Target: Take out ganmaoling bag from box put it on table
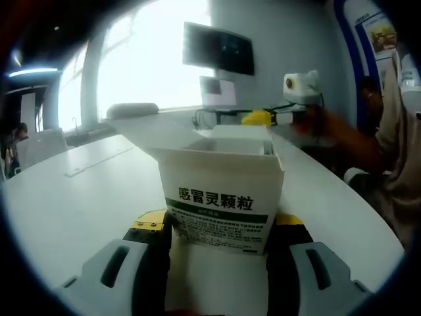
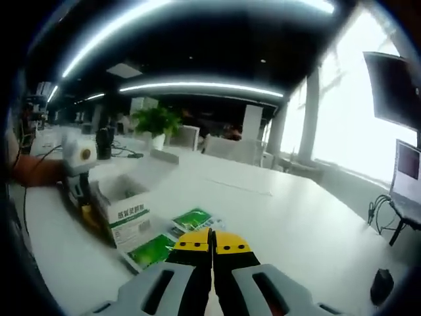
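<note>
Ganmaoling bags [image 2: 192, 218]: two green sachets lay flat on the white bench [image 2: 296, 217], just beside the box [image 2: 128, 214] and just ahead of the right tool [image 2: 212, 249]; second sachet [image 2: 152, 250] nearer the box's foot. Whether more remained inside the box could not be told; interior showed only a pale shadowed cavity in the right gripper view. Judged light, thin, pliable foil or film packets, probably slick on the face and crinkly, contents granular so not fragile; best pinched by an edge seam or corner rather than across the flat, since lying flush on the bench left little to get under. Box [image 1: 220, 197]: white carton with green band and printed characters, top flaps open, upright, held by its lower body between the jaws of the left tool [image 1: 220, 240], which were closed onto its two sides. Judged light, thin card, easily crushed by hard squeezing. Right tool: jaws closed together, yellow tips touching, nothing between them, raised above the bench. Right tool also seen in the left gripper view [image 1: 293, 112], beyond the box. Background: monitor [image 1: 219, 47], potted plant [image 2: 158, 122], chairs.
</note>
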Tool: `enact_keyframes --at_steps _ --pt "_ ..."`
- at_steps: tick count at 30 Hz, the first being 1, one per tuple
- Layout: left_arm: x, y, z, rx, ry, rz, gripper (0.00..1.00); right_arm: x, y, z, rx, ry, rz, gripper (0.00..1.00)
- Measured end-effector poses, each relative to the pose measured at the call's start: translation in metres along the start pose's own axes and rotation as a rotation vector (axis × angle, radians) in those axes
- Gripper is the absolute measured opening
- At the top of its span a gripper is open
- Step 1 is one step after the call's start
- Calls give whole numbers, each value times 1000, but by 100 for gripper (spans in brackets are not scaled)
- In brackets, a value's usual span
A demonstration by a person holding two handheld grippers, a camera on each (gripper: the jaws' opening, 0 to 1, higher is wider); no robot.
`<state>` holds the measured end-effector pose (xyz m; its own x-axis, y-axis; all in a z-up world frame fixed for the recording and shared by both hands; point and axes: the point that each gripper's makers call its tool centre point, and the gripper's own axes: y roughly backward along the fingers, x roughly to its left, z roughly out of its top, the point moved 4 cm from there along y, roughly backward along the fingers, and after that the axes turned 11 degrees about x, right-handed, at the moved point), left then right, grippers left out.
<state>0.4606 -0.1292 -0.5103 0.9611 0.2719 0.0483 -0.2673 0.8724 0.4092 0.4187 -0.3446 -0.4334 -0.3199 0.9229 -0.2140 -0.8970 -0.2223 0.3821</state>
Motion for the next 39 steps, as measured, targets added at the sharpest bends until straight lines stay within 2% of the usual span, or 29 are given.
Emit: enact_keyframes --at_steps 4,7,10,18,23,26,33,39 --pt "0 0 0 0 0 1 49 14 3 22 14 39 12 0" --pt "0 0 0 0 0 1 49 29 1 36 7 57 67 0" --pt "0 0 0 0 0 0 49 46 -2 49 8 110 123 0" --pt "0 0 0 0 0 1 49 77 -15 65 44 247 197 0" --pt "0 0 0 -1 0 0 49 99 -25 70 68 364 247 0" --pt "0 1 0 0 0 0 49 109 -31 71 83 392 269 0" --pt "0 0 1 0 0 0 49 120 -41 69 127 481 292 1" --pt "0 0 1 0 0 -1 49 132 -52 65 166 595 320 2"
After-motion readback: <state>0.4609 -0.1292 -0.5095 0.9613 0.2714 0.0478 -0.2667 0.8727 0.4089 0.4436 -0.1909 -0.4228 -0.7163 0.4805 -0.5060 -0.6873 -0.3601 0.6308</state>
